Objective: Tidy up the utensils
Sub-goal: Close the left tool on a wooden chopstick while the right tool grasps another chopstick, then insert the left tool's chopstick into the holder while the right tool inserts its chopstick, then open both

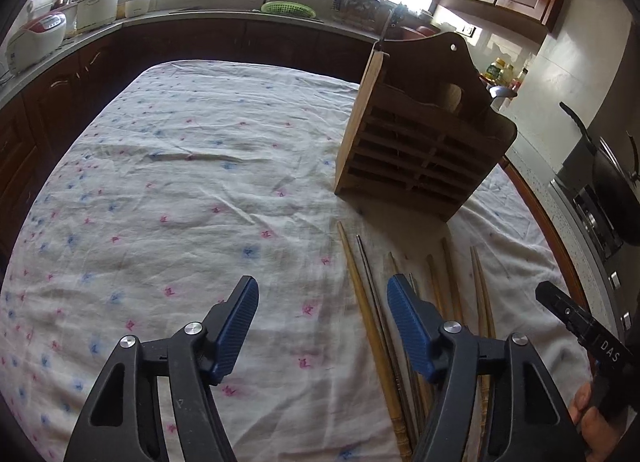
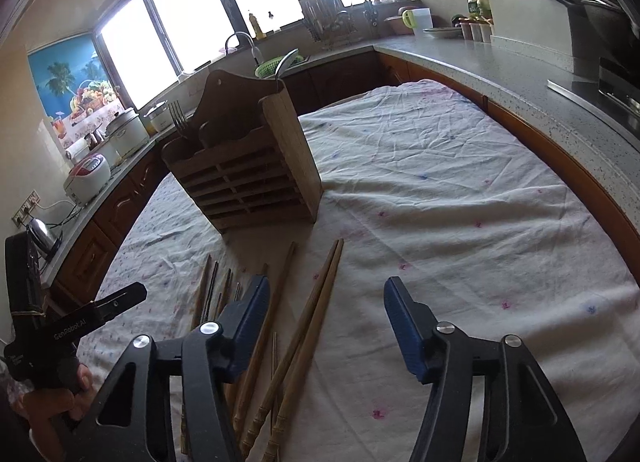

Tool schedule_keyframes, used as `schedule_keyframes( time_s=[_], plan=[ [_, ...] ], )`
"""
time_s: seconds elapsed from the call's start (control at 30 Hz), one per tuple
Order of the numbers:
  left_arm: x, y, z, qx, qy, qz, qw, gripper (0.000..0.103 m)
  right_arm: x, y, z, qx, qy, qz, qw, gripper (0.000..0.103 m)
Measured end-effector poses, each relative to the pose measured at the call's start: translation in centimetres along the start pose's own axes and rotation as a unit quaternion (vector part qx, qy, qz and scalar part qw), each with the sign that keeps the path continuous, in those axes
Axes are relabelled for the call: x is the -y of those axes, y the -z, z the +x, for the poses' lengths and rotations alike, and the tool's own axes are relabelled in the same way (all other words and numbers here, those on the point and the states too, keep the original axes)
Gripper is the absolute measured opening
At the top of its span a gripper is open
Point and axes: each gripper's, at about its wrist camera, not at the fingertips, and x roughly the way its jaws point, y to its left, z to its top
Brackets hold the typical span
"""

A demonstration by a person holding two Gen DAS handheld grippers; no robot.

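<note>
The left hand-held gripper (image 1: pixel 322 326) hangs over the cloth-covered table (image 1: pixel 180 181) with its jaws apart and nothing between them. One long wooden chopstick (image 1: pixel 362 302) and a thin metal one lie just inside its right finger, and the rest of the chopsticks (image 1: pixel 460 286) fan out beyond that finger. Ahead of it and to its right stands the wooden utensil holder (image 1: pixel 420 141), upright on the cloth, with a fork and a spoon handle already poking out of it.

The right hand-held gripper (image 2: pixel 326 326) is likewise parted and empty. A pair of wooden chopsticks (image 2: pixel 316 302) lies between its fingers, nearer the left one, untouched.

This looks like the reach for a pick-up. Next, each gripper would need to drop onto a chopstick shaft, close squarely across it, then carry it to the holder.
</note>
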Motion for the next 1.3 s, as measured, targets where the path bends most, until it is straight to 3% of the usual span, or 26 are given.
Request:
schedule_keyframes(
  time_s=[0.1,0.37,0.47,0.77,0.9,1.0,1.3],
  plan=[
    [0.5,-0.7,1.8,-0.018,-0.001,0.009,0.9998,0.052,-0.3,0.0,1.6,-0.023,0.005,-0.007,1.000,0.040],
    [1.7,-2.1,6.5,-0.051,-0.013,0.037,0.9979,0.037,0.0,0.2,5.6,-0.076,0.025,-0.014,0.997,0.023],
    [1.8,-2.3,8.0,-0.065,-0.019,0.043,0.9968,0.031,-0.1,0.1,6.4,-0.083,0.029,-0.018,0.996,0.020],
    [3.4,-2.6,9.8,-0.055,-0.052,0.094,0.9926,0.023,-1.3,-1.4,8.8,-0.086,0.054,-0.055,0.993,0.018],
    [4.6,-2.2,9.9,-0.052,-0.060,0.129,0.9884,0.008,-1.7,-1.8,9.7,-0.079,0.063,-0.068,0.993,0.016],
    [5.0,-1.9,9.7,-0.050,-0.059,0.144,0.9865,0.005,-1.8,-1.6,9.7,-0.075,0.071,-0.073,0.992,0.007],
    [3.5,-1.7,3.6,-0.020,0.001,0.099,0.9949,0.003,-1.2,-2.0,5.6,-0.050,0.018,-0.032,0.998,0.005]
  ],
)
